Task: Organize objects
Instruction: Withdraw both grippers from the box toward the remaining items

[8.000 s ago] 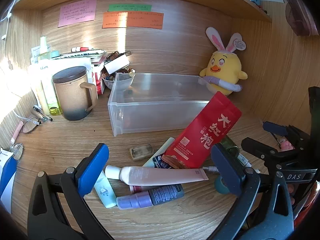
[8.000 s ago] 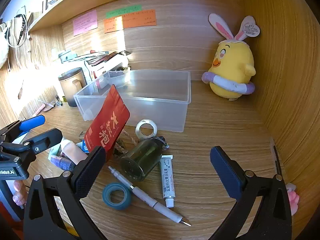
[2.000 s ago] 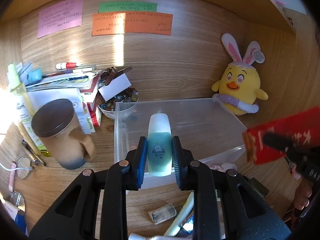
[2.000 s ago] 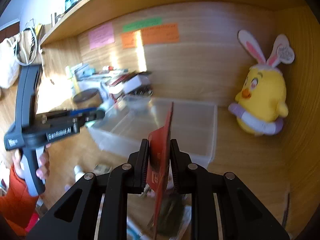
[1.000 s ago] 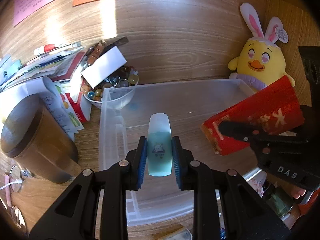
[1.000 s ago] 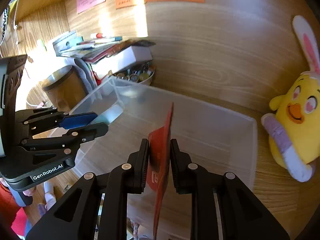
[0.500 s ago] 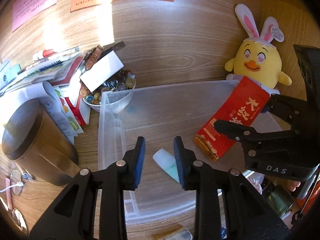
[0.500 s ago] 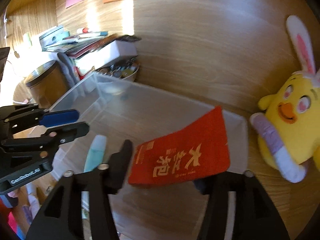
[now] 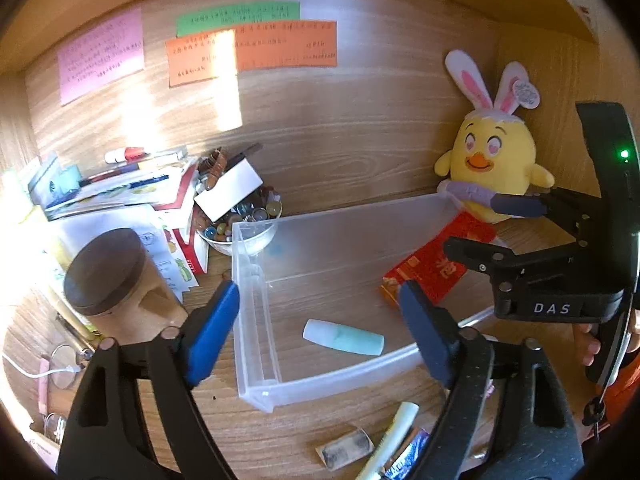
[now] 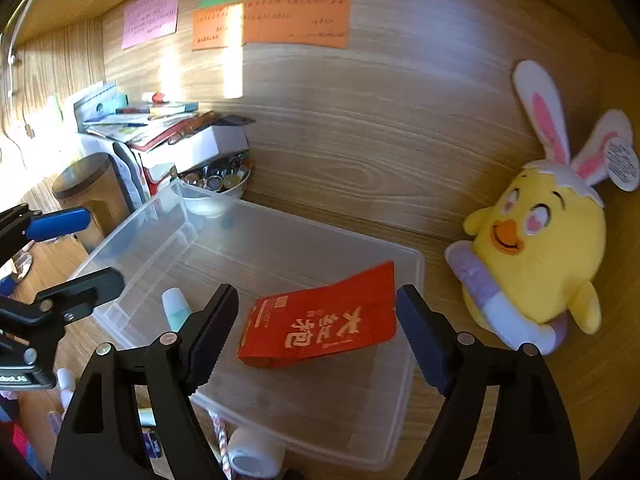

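A clear plastic bin (image 9: 256,360) (image 10: 412,272) stands on the wooden desk. A small mint tube (image 9: 343,337) (image 10: 176,309) lies flat on its floor at the left. A red pouch (image 10: 320,322) (image 9: 432,264) lies on its floor at the right. My left gripper (image 9: 320,334) is open and empty above the bin's near wall, over the tube. My right gripper (image 10: 316,332) is open and empty just above the pouch; it also shows in the left wrist view (image 9: 504,232).
A yellow plush chick (image 10: 536,248) (image 9: 492,168) sits right of the bin. A brown lidded mug (image 9: 116,280), a bowl of small items (image 9: 240,224) and stacked papers (image 9: 120,188) stand to its left. Tubes and a small packet (image 9: 346,446) lie in front.
Both grippers have opened wide and drawn back. The mint tube and the red pouch, let go half a second ago, now lie on the bin's floor.
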Available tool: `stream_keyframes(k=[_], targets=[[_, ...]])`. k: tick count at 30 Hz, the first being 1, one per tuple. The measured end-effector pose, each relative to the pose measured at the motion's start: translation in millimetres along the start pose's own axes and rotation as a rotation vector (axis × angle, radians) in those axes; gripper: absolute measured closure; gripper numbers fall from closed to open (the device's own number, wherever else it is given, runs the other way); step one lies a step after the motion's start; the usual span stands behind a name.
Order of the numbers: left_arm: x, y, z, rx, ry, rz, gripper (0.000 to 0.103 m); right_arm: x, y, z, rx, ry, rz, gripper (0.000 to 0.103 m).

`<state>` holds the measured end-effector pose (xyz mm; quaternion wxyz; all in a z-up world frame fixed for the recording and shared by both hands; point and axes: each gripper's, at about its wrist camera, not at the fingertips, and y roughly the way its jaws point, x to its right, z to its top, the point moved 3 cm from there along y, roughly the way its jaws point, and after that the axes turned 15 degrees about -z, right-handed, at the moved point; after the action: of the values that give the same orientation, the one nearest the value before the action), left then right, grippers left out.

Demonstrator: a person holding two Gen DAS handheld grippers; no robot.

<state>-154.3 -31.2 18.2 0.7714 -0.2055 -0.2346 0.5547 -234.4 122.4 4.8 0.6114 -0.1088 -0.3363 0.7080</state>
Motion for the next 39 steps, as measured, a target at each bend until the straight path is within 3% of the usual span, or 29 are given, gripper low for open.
stream_keyframes(k=[13,20,35,36,39], targets=[[6,-39,-26,0.027,0.01,0.012,0.007,21,-48,-31,0.017,0.061,-0.017,0.018],[-3,-39,-51,-0.027,-0.024,0.016,0.007,24,-66,-57,0.016,0.081,-0.017,0.017],[-22,-39,-116,-0.141,-0.103,0.032,0.007,23,-72,-115,-0.079,0.138,0.019,0.017],[-25,-40,-121,-0.145,-0.118,0.029,0.009,22,-71,-119,-0.086,0.14,0.022,0.017],[-30,-40,-132,-0.171,-0.152,0.011,0.028,19,-69,-128,-0.105,0.144,0.027,0.017]])
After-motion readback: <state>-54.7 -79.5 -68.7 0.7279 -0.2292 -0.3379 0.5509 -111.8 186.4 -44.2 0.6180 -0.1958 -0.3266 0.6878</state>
